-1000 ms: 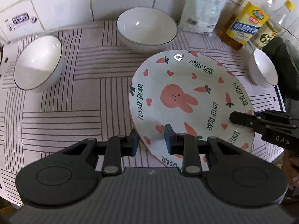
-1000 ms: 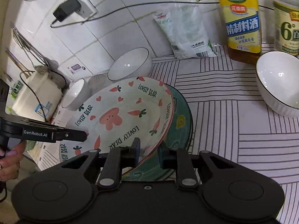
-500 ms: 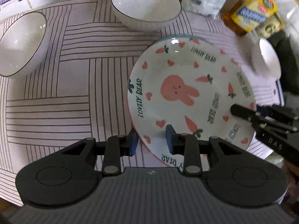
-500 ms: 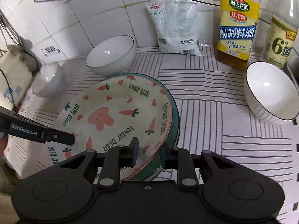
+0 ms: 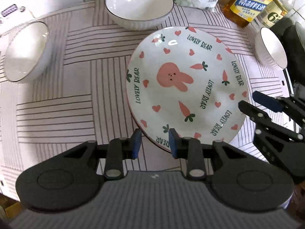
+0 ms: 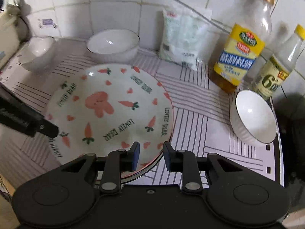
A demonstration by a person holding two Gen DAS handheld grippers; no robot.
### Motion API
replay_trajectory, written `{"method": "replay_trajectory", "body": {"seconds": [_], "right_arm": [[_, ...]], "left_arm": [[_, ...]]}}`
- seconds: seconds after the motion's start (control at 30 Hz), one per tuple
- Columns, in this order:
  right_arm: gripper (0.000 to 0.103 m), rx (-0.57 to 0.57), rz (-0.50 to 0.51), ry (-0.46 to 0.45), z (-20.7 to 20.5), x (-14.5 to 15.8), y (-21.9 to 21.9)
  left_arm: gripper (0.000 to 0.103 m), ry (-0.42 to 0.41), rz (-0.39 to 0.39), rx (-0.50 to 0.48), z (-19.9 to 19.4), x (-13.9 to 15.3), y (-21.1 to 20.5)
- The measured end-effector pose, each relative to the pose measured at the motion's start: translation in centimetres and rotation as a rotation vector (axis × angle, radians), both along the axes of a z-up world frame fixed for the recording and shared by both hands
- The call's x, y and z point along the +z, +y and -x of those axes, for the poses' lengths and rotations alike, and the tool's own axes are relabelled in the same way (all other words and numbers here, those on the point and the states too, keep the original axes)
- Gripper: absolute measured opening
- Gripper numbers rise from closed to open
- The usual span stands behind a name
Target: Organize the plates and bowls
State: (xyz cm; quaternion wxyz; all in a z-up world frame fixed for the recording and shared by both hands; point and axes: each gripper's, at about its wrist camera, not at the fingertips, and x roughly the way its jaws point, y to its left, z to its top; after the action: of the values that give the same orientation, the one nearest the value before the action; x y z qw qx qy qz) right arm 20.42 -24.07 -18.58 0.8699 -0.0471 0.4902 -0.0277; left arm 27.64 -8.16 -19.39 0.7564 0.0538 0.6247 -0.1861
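Landmark: round white ceramic plate printed with a pink rabbit, carrots, hearts and "LOVELY BEAR" lettering point(image 5: 187, 87), lying flat near the middle of the tabletop point(image 5: 57, 103), which is covered in a white cloth with grey striped blocks.
Beneath the plate: a second rim shows under its near edge in the right wrist view; what it belongs to cannot be told.
Left gripper point(image 5: 154, 143): black with blue pads, jaws apart with a clear gap, holding nothing; the plate's near-left rim lies in the gap between the tips.
Right gripper point(image 6: 151, 155): black, jaws apart, holding nothing; the tips sit either side of the plate's near-right rim.
Large bowl point(image 5: 139, 5): white ceramic with ribbed outside and dark rim line, upright, just behind the plate.
Left bowl point(image 5: 25, 51): white ceramic, dark rim line, well to the left of the plate.
Small bowl point(image 6: 253, 116): white ribbed ceramic, dark rim line, to the right of the plate, near the bottles.
Plastic bag point(image 6: 181, 38): white and pale green, leaning on the tiled wall behind the plate.
Yellow-labelled bottle point(image 6: 242, 51): clear, amber liquid low inside, right rear of the plate.
Second bottle point(image 6: 276, 70): clear, yellow cap, label marked "6°", just right of the first.
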Motion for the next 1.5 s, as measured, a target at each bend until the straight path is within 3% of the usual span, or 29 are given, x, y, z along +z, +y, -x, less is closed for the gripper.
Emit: {"method": "replay_trajectory", "body": {"seconds": [0.17,0.43,0.7,0.8,1.0,1.23,1.5], "right_arm": [[0.032,0.059,0.019,0.012,0.4,2.0,-0.2],[0.042,0.106,-0.128,-0.038,0.8,4.9,-0.8],[0.051,0.206,-0.175,-0.107,1.9,8.0,1.4],[0.062,0.233,-0.177,-0.147,2.4,8.9,3.3],[0.062,0.232,-0.217,-0.207,2.9,9.6,7.9],[0.064,0.236,-0.254,-0.257,2.6,9.9,13.3],[0.067,0.188,-0.248,-0.258,-1.0,8.0,20.2]], "left_arm": [[0.041,-0.05,-0.011,0.04,1.7,2.9,0.7],[0.05,-0.133,-0.01,0.126,5.6,7.7,2.8],[0.061,-0.179,0.005,0.223,8.4,10.2,7.0],[0.064,-0.201,0.02,0.247,9.1,10.7,9.5],[0.065,-0.221,0.009,0.274,8.7,11.0,15.0],[0.065,-0.237,0.003,0.236,7.3,10.8,20.2],[0.068,-0.292,-0.035,0.15,3.8,9.6,23.8]]}}
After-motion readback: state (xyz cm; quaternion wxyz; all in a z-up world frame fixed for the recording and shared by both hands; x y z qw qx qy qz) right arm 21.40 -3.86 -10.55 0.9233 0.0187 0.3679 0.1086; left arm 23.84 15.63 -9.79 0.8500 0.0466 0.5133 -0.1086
